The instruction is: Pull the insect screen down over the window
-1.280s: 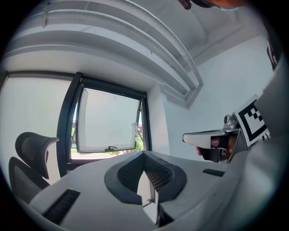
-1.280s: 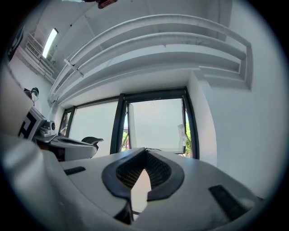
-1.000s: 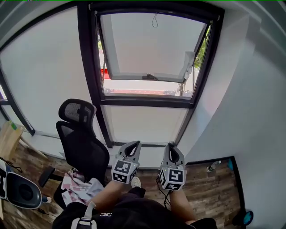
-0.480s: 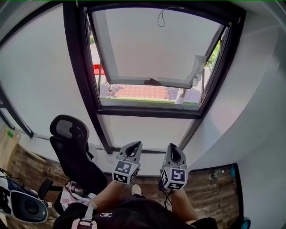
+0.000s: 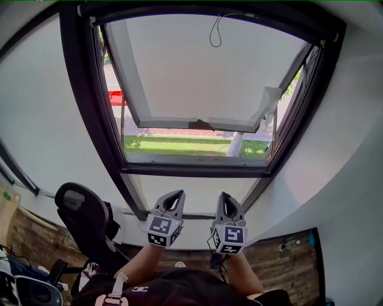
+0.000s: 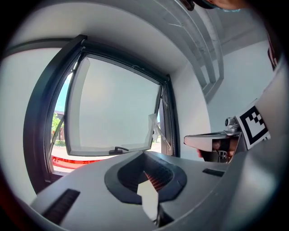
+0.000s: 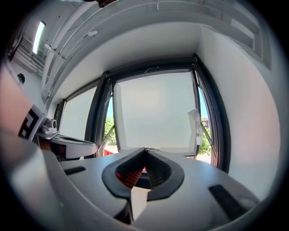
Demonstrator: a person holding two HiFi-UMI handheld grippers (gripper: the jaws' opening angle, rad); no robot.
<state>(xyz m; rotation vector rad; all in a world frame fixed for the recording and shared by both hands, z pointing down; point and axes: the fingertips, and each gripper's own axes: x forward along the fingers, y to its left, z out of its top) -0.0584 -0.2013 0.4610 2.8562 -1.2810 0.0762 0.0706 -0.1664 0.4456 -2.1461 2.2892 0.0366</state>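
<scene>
The black-framed window (image 5: 81, 113) fills the upper head view, its frosted sash (image 5: 197, 77) swung outward, with a dark handle (image 5: 200, 125) on the bottom rail. A thin looped pull cord (image 5: 214, 36) hangs from the dark housing (image 5: 203, 11) along the frame's top. My left gripper (image 5: 178, 195) and right gripper (image 5: 224, 196) are side by side below the window, level and pointing at it, both shut and empty. The left gripper (image 6: 144, 154) faces the sash in its own view, and so does the right gripper (image 7: 144, 150). Neither touches the window.
A black office chair (image 5: 84, 218) stands at the lower left on the wood floor. A white wall (image 5: 347, 167) closes the right side, with a small bottle (image 5: 288, 244) at its foot. A torn white sheet (image 5: 268, 104) hangs on the sash's right edge. A fixed pane (image 5: 191, 186) sits under the opening.
The window has grown larger and nearer in the head view, while the chair has slid toward the lower left. Both grippers stay shut and side by side, carried toward the window.
</scene>
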